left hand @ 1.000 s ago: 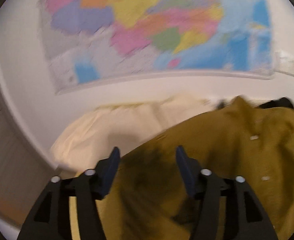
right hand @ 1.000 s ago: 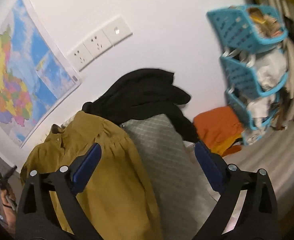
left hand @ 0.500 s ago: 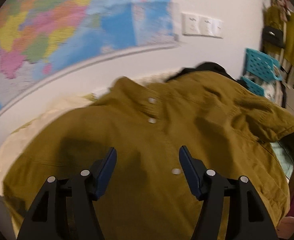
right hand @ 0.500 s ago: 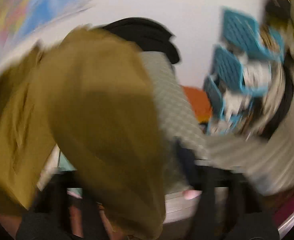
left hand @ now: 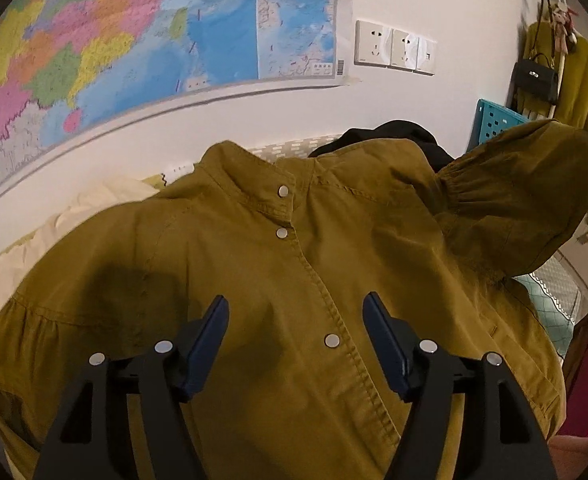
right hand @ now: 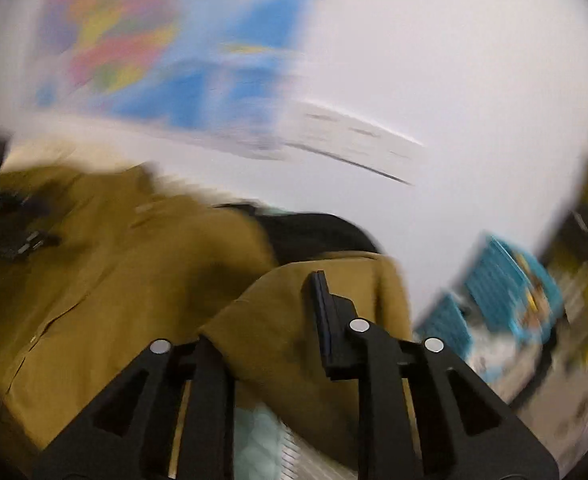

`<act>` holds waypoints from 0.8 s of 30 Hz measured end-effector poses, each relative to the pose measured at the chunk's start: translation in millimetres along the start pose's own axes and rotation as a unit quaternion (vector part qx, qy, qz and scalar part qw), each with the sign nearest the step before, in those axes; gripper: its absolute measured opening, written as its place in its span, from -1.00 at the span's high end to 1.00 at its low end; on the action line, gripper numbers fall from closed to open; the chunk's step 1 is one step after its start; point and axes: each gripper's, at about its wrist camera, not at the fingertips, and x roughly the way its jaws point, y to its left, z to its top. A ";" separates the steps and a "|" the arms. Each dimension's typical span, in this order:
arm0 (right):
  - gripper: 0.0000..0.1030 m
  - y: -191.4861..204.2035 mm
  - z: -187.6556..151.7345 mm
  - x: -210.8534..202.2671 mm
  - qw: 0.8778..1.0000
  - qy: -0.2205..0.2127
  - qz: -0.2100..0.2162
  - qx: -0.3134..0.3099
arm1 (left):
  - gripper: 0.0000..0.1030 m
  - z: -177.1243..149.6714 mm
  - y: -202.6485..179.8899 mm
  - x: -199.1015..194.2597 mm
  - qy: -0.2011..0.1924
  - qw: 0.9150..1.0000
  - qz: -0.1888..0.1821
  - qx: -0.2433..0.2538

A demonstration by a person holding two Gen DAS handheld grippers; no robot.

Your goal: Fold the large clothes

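Your right gripper (right hand: pixel 278 320) is clamped on the sleeve (right hand: pixel 294 344) of the mustard shirt (left hand: pixel 254 280), so carry it across the buttoned front, under your left gripper (left hand: pixel 295 344), whose jaws are apart.

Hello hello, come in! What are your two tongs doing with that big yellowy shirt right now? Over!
Left tongs open above mustard shirt, gripping nothing. Right tongs clamped on its sleeve, lifted. Black garment lies behind.
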 end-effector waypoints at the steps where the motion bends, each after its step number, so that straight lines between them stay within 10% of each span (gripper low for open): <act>1: 0.49 18.8 4.4 9.1 1.000 0.000 0.017 -0.023 | -0.30 -0.2 -0.1 -0.2 0.001 1.000 0.000 -0.003; 8: -0.37 171.8 -14.8 74.9 0.968 0.090 0.116 -0.203 | -0.31 -10.4 14.1 14.6 0.028 0.999 -0.001 -0.029; 14: -0.61 182.5 -29.5 47.6 0.949 0.111 0.092 -0.281 | -0.31 -19.5 15.7 18.5 0.036 0.999 -0.005 -0.021; 24: -0.71 78.3 -24.5 -29.3 0.979 0.069 0.182 -0.067 | -0.33 -13.8 -8.4 16.8 0.021 0.999 -0.047 0.001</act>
